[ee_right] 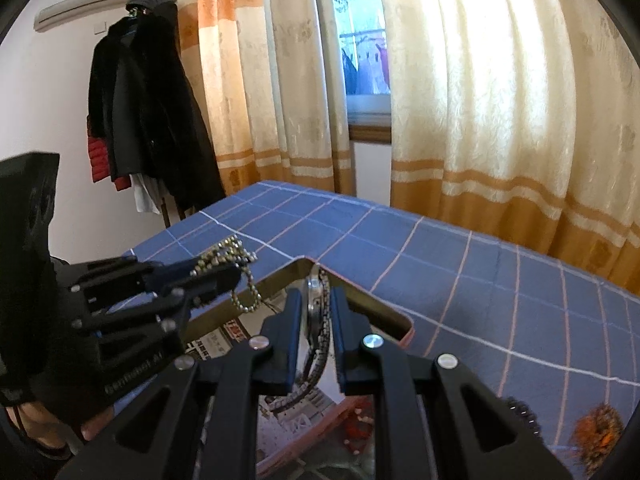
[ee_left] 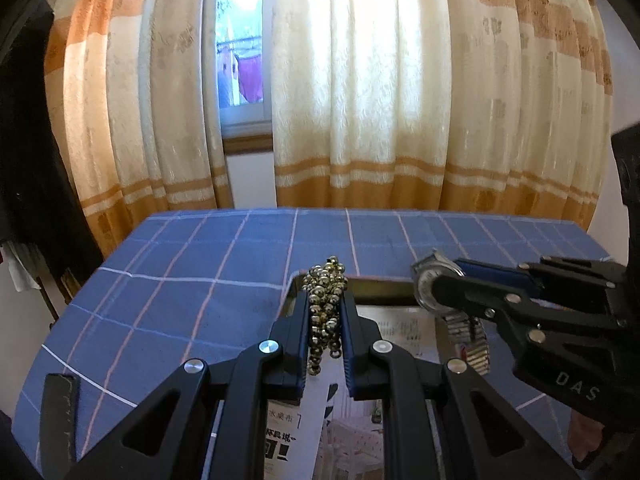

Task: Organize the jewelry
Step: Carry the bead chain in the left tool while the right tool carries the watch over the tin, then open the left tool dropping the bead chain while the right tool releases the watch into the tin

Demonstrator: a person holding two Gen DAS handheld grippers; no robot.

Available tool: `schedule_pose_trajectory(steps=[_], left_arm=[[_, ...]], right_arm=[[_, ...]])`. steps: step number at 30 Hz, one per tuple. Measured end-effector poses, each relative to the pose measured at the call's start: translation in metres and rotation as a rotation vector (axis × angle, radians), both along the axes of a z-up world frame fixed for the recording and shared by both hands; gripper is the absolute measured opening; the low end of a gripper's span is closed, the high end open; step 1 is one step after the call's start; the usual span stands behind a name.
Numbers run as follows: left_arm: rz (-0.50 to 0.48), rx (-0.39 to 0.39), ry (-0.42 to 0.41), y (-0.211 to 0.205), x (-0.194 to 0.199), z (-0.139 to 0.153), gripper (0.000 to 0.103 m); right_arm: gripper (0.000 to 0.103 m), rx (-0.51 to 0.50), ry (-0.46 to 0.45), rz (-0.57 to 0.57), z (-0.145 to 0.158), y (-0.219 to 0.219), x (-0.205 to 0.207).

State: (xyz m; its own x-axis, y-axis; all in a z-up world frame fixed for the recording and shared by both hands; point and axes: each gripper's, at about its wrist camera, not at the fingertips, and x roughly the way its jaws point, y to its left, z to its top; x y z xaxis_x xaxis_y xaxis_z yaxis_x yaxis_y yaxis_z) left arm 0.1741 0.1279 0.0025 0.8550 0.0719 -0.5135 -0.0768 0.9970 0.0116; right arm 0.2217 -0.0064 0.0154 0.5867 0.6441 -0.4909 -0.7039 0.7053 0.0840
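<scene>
Left claw [ee_left: 325, 320] clamps a bunched gold bead chain [ee_left: 325, 300] above the open box [ee_left: 376, 282] on the blue-checked counter [ee_left: 180, 280]; dangling loops may snag the rim. Right claw [ee_right: 316, 312] grips a wristwatch [ee_right: 318, 300] edge-on above the same box; its band could slip.

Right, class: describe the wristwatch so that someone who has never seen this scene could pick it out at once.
Start at the blue checked tablecloth, then find the open box on it. Above the box, the right gripper pinches a silver wristwatch with a round pale dial and metal link band. The left gripper beside it holds a bunch of gold beads, not a watch.
</scene>
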Motion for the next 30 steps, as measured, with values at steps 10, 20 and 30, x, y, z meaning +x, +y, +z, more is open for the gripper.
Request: schedule_pose_trajectory(steps=[10, 20, 30], left_arm=[[0.007, 0.024, 0.087, -0.005, 0.017, -0.028, 0.014], [0.022, 0.016, 0.148, -0.002, 0.03, -0.046, 0.014], [0.027, 0.006, 0.179, 0.0, 0.033, -0.054, 0.014]], right_arm=[[0.017, -0.028, 0.053, 0.001, -0.024, 0.007, 0.014], [0.017, -0.079, 0.057, 0.005, -0.036, 0.016, 0.014], [0.017, -0.098, 0.061, 0.001, -0.043, 0.019, 0.015]])
